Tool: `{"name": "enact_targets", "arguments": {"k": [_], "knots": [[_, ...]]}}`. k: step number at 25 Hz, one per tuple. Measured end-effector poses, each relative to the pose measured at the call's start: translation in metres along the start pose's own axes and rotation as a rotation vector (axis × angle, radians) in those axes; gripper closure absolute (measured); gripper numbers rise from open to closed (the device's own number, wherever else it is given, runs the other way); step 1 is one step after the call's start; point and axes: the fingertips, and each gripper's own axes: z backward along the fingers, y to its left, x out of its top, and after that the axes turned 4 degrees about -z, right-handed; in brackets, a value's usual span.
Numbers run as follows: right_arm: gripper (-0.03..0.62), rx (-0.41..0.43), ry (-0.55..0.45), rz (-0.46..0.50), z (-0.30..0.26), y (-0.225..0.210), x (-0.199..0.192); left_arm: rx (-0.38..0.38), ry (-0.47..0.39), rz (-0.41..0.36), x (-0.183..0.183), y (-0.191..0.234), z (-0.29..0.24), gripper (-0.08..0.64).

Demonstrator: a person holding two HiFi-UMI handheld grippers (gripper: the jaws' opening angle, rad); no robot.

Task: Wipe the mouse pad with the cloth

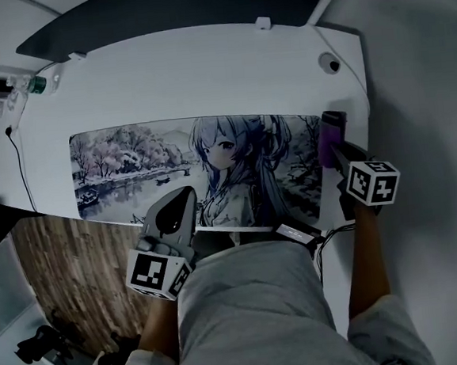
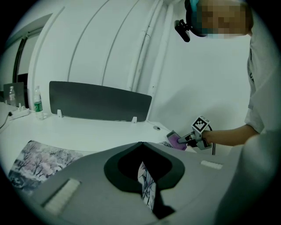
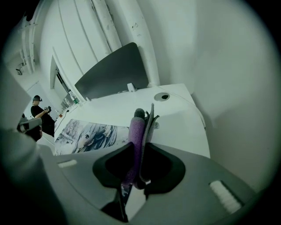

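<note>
A long mouse pad (image 1: pixel 131 162) printed with an anime girl and a lake scene lies flat on the white desk (image 1: pixel 203 76). It also shows in the left gripper view (image 2: pixel 39 162) and the right gripper view (image 3: pixel 88 132). My right gripper (image 1: pixel 337 154) hangs over the pad's right end, shut on a folded purple and grey cloth (image 1: pixel 330 139) that sticks out upright past the jaws (image 3: pixel 137 129). My left gripper (image 1: pixel 183 196) hovers over the pad's front edge near the middle, jaws together with nothing held (image 2: pixel 141 147). From there the cloth (image 2: pixel 174 139) shows at the far right.
A dark divider panel (image 1: pixel 181 7) runs along the desk's back. A plastic bottle (image 1: pixel 37 85) and a cable (image 1: pixel 15 156) sit at the back left. A round cable hole (image 1: pixel 329 63) is at the back right. Wooden floor (image 1: pixel 69 263) lies beyond the front-left edge.
</note>
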Motion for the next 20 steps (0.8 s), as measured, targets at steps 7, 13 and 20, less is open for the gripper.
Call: {"name": "enact_targets", "arguments": {"k": [7, 13, 20], "knots": [[0.5, -0.032, 0.034, 0.003, -0.011, -0.002, -0.002, -0.003, -0.005, -0.003, 0.003, 0.013, 0.0, 0.541], [0.5, -0.088, 0.05, 0.002, -0.016, 0.0, -0.002, -0.039, -0.007, -0.004, 0.007, 0.033, -0.002, 0.541], [0.5, -0.157, 0.079, 0.005, -0.025, 0.019, -0.002, -0.064, 0.009, 0.009, -0.002, 0.077, 0.012, 0.541]]}}
